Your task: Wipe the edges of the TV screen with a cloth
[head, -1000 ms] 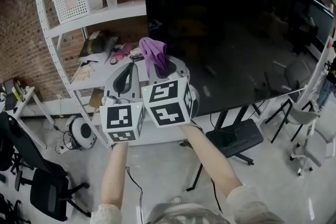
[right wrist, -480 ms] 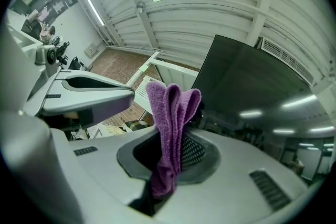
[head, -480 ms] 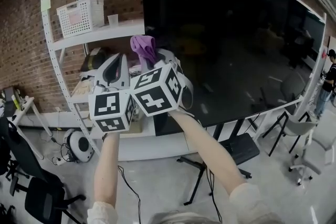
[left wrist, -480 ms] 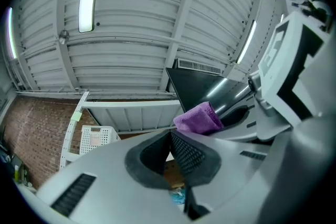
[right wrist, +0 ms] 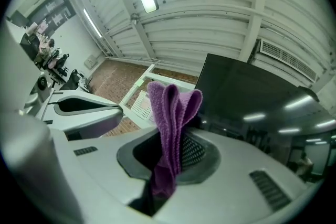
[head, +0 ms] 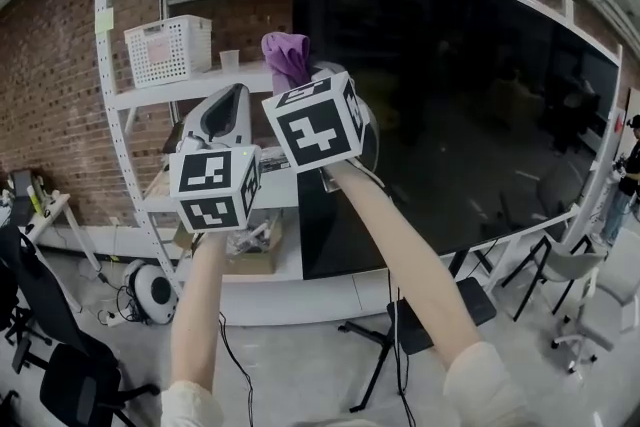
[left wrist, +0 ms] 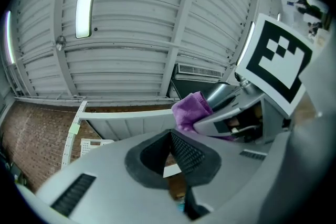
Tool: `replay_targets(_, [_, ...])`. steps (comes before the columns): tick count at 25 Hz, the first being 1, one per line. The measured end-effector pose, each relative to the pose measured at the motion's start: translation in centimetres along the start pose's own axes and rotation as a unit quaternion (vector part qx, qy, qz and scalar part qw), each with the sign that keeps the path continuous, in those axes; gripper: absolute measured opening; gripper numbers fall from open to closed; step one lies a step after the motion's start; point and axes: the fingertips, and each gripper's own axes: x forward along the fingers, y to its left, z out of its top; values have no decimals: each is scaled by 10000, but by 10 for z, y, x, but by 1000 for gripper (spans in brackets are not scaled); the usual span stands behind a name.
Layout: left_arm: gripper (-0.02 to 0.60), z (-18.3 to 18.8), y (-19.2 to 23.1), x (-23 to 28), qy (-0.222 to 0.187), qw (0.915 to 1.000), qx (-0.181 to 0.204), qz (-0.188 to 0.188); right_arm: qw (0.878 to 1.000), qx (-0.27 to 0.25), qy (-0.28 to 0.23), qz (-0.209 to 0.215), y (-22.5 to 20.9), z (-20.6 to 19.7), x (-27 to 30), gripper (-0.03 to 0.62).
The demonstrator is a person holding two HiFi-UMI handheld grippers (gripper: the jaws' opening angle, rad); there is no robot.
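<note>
A large black TV screen [head: 470, 105] fills the right of the head view, its top left corner near the raised grippers. My right gripper [head: 300, 67] is shut on a folded purple cloth [head: 285, 55], which sticks up between its jaws [right wrist: 169, 123] close to the TV's left edge [right wrist: 202, 84]. My left gripper [head: 228, 110] sits lower and to the left, jaws shut with nothing between them [left wrist: 169, 152]. In the left gripper view the cloth [left wrist: 189, 113] and the right gripper show ahead.
A white shelving unit [head: 150, 95] stands left of the TV against a brick wall, with a white basket [head: 168, 50] and a cup [head: 229, 59] on it. Office chairs [head: 60, 375] and a TV stand base [head: 440, 315] are on the floor below.
Both grippers have risen, the right one with the cloth from the TV's lower left up to near its top left corner. My head view has tilted upward.
</note>
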Motion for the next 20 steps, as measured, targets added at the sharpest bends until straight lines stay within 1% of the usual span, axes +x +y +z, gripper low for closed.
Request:
replay_targets(3, [14,16,3,12,-48,9999,92,-55,9998,-113,-158,-67,-8,30,5,57])
replay_targets(5, [14,24,8,22,-83,9999,71,-79,9993,-200,-284,-136,-15,54,11,57])
replay_targets(6, [14,27,10,27,-114,9999,-19,-97,9990,-247,-330,-164,-19,64,14,57])
replay_targets(8, [14,34,16,34,-206,9992,-317,-134,9986,-322,-364,-201,-28,81,17,57])
replay_targets(10, [14,41,22,40,-278,9984,-486,-121,9987,-347,-262,-256,-40,90,17,57])
replay_targets(12, [14,48,24,45,-300,9986,-413,-110,9989,-360,-205,-222,-51,97,16,57])
replay_targets(14, [14,54,26,49,-301,9991,-266,-144,9990,-349,-248,-151,-58,108,17,57])
replay_targets(16, [14,60,28,52,-324,9992,-159,-173,9986,-394,-306,-169,-63,121,17,57])
replay_targets(20, [14,67,32,56,-389,9990,-69,-196,9958,-722,-467,-311,-75,151,19,57])
